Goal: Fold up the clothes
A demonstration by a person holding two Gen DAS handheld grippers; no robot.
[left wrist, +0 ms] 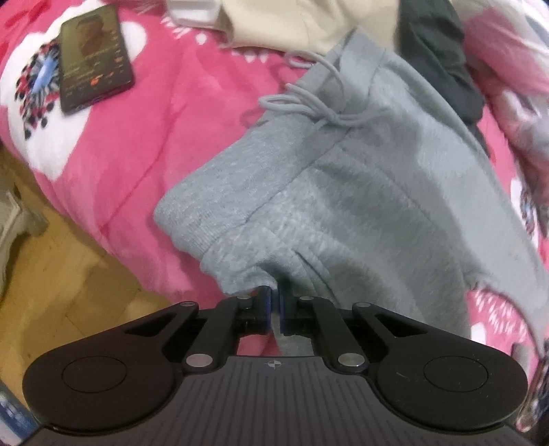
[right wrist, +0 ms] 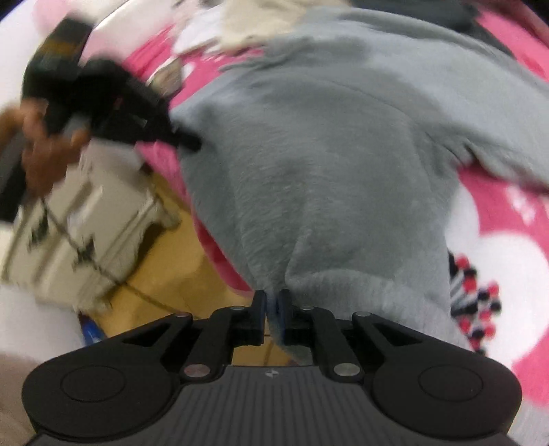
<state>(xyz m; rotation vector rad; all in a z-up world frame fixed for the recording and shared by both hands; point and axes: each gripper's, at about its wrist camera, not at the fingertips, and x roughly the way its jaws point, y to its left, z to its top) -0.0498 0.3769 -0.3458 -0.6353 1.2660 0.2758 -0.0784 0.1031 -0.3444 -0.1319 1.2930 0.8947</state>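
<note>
Grey sweatpants point(left wrist: 360, 192) are lying spread across a pink patterned blanket point(left wrist: 144, 164) on the bed, their drawstring point(left wrist: 308, 103) trailing loose near the waistband. The left gripper point(left wrist: 273, 308) is pinching the ribbed edge of the fabric near the blanket's border, its jaws nearly closed with cloth bunching between them. The right gripper point(right wrist: 272, 310) is likewise clamping a fold of the same grey sweatpants, jaws drawn close around the material. In the right wrist view, the person's hand point(right wrist: 37, 151) is gripping the black handle of the other tool, though motion is blurring it. A phone point(left wrist: 94, 56) is resting face up on the blanket, well apart from the pants, while beige clothing point(left wrist: 291, 24) and dark clothing point(left wrist: 435, 58) are lying beyond the waistband. Wooden floor point(left wrist: 68, 274) is showing beside the bed.
</note>
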